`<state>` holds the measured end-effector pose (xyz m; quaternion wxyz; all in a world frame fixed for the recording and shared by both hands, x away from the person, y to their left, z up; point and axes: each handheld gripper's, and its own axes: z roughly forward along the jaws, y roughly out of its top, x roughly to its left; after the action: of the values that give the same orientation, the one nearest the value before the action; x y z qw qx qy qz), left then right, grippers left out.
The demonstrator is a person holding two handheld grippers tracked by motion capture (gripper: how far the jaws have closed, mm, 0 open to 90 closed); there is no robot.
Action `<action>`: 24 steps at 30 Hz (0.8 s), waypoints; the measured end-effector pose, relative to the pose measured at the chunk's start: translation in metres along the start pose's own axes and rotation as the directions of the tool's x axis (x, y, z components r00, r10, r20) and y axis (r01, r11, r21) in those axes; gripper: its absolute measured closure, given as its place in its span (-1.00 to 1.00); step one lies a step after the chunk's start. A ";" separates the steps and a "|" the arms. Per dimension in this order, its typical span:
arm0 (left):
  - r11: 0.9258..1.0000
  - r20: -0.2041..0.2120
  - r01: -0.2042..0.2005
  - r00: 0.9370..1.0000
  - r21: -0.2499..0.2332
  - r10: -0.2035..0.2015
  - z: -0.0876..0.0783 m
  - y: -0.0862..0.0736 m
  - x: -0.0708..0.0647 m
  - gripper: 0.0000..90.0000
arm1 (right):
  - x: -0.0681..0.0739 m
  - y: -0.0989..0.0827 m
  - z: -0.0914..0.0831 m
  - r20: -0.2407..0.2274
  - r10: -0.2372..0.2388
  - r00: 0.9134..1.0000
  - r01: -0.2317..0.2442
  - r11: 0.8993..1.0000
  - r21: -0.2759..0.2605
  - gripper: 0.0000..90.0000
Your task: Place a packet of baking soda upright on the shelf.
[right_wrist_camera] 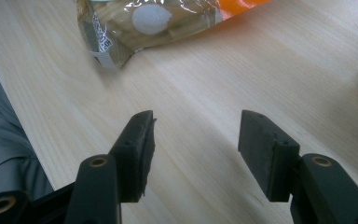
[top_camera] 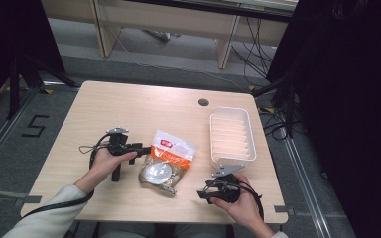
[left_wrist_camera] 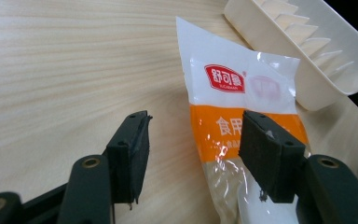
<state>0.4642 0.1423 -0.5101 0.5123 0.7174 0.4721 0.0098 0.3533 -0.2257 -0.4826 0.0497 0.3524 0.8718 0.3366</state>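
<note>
Left gripper (left_wrist_camera: 193,140) fingers spread, bare table (top_camera: 129,106) between them, snack bag (top_camera: 167,161) at its 3 o'clock. Right gripper (right_wrist_camera: 196,140) fingers spread, nothing between; white tray (top_camera: 231,135) at 12.

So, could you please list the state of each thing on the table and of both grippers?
snack bag: sealed, lying flat on the table, touched by neither gripper.
white tray: upright, empty, beside the bag.
left gripper: jaws open, nothing held, close by the bag's edge.
right gripper: jaws open, empty, over bare tabletop.
table: bare wood top apart from these things.
</note>
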 end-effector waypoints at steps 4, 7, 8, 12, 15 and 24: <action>1.000 0.012 0.013 1.000 0.008 -0.013 0.011 0.004 -0.001 -0.04 | 0.001 -0.001 0.001 0.006 0.005 1.000 -0.005 1.000 -0.028 0.03; 1.000 0.015 0.014 1.000 0.025 -0.014 0.017 0.004 -0.001 -0.03 | 0.000 0.000 0.000 0.005 -0.006 1.000 0.006 1.000 -0.006 0.03; 0.999 0.018 0.020 1.000 0.027 -0.021 0.018 0.004 -0.001 -0.02 | 0.000 -0.001 0.001 0.004 0.000 1.000 0.000 1.000 -0.026 0.03; 0.999 0.026 0.023 0.999 0.041 -0.024 0.021 0.003 -0.001 0.01 | 0.000 -0.001 0.001 0.004 0.003 1.000 -0.002 1.000 -0.028 0.02; 0.999 0.038 0.027 0.999 0.040 -0.029 0.024 0.004 0.000 0.03 | 0.001 -0.001 0.000 0.003 0.006 1.000 -0.006 1.000 -0.008 0.02; 0.997 0.066 0.021 0.998 0.073 -0.026 0.035 0.006 -0.003 0.09 | 0.000 -0.001 0.002 0.011 -0.013 1.000 0.014 0.999 -0.034 0.03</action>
<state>0.4841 0.1144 -0.5210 0.5017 0.7297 0.4631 -0.0371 0.3532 -0.2254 -0.4849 0.0626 0.3474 0.8681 0.3489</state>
